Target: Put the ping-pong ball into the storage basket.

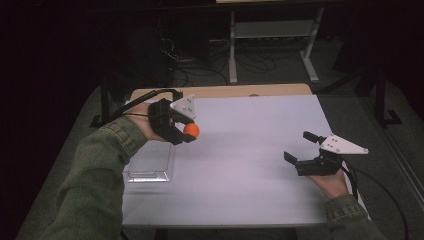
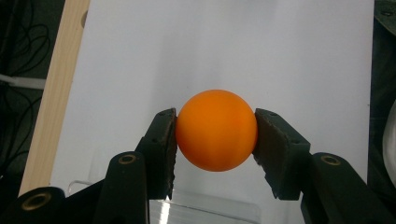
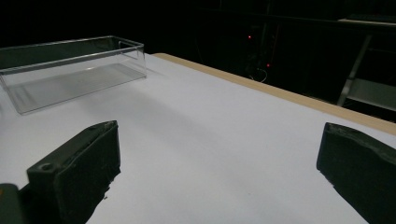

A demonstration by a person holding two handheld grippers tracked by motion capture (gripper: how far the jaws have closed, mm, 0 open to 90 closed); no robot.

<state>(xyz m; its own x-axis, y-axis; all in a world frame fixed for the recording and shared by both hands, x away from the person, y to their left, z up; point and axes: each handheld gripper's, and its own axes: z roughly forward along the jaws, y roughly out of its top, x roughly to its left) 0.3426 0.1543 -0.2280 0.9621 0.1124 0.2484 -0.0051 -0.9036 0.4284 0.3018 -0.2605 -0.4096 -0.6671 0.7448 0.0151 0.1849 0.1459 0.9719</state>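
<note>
An orange ball [image 2: 216,130] is clamped between the pads of the left gripper [image 1: 186,131], one pad pressed on each side at about the ball's widest line; nothing slack is seen in the left gripper view. The ball is held in the air above the white table sheet [image 1: 240,150], just ahead of the hand. A clear plastic tray [image 1: 150,167] lies on the sheet below and behind this gripper, nearer the person; its far rim is caught at the bottom of the left gripper view.

The right gripper [image 1: 303,150] is parked well apart on the other side, low over the sheet, jaws spread wide with nothing between them. From its view the tray [image 3: 70,70] is seen empty.

Step judged in hand: carry phase, ball already picked and lifted. Likely goal is a drop into the tray. Next move calls for the ball to be brought back over the tray's opening, lowered inside the walls, then the jaws opened gently, since a round light ball is prone to bounce or roll out.
</note>
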